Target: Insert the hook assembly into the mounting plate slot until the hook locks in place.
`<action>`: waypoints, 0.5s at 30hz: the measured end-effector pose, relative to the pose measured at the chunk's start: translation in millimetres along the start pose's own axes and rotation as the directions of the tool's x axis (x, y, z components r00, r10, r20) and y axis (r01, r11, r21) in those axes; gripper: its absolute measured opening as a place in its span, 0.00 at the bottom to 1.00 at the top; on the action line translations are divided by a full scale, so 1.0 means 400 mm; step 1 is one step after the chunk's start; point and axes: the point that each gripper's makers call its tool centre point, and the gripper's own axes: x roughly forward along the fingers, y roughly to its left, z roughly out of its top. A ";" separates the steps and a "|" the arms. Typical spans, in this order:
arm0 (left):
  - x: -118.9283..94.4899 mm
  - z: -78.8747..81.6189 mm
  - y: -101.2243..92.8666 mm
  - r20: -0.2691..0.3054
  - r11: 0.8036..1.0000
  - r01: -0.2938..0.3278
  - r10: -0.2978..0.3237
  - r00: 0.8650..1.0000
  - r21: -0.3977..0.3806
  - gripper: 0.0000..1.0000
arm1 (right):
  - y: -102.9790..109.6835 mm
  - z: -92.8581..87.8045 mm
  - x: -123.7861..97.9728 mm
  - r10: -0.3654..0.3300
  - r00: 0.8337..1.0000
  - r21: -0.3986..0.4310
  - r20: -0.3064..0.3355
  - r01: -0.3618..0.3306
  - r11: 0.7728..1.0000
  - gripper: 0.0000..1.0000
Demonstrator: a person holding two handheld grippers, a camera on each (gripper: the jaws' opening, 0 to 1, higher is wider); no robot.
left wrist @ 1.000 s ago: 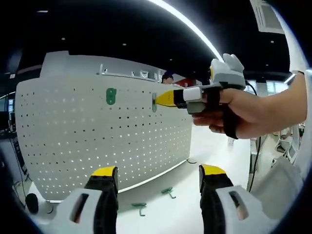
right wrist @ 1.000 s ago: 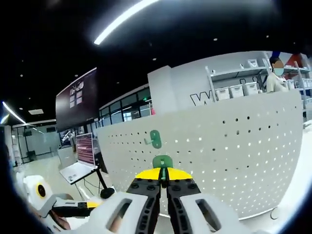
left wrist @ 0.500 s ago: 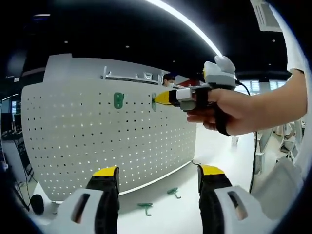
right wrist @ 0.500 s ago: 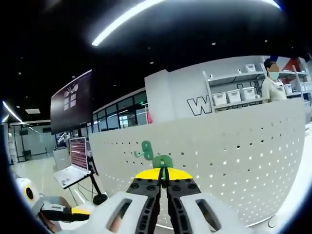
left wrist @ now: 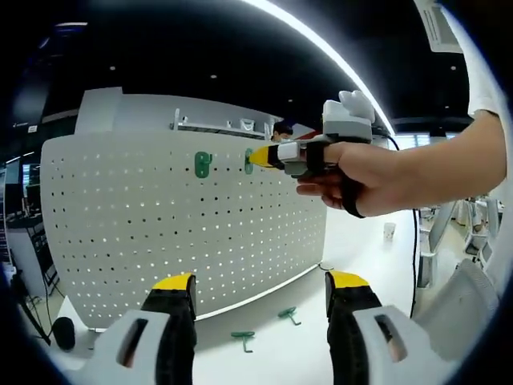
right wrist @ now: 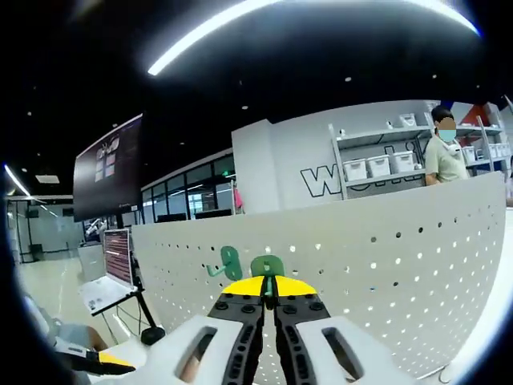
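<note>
Up at the white pegboard (left wrist: 184,233), the right gripper (left wrist: 260,156), seen from the left gripper view in a person's hand (left wrist: 361,176), presses a green hook (left wrist: 248,160) against the board's upper part, just beside a second green hook (left wrist: 203,164) already mounted there. From the right gripper view, its jaws are pinched together on the green hook (right wrist: 267,265). The left gripper (left wrist: 260,285) hangs low with its jaws spread wide and empty. Two more green hooks (left wrist: 243,340) (left wrist: 288,315) lie on the white table (left wrist: 304,353) below the board.
</note>
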 end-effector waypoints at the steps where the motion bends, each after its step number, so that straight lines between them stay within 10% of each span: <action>1: -0.001 0.001 0.002 0.001 1.000 -0.003 0.003 1.000 0.002 0.67 | 0.000 0.000 0.002 0.000 1.000 0.000 -0.001 0.000 1.000 0.01; 15: -0.014 0.003 0.019 0.010 0.999 -0.035 0.035 0.999 0.031 0.67 | 0.000 0.021 0.054 -0.037 0.999 -0.027 0.022 0.038 0.999 0.01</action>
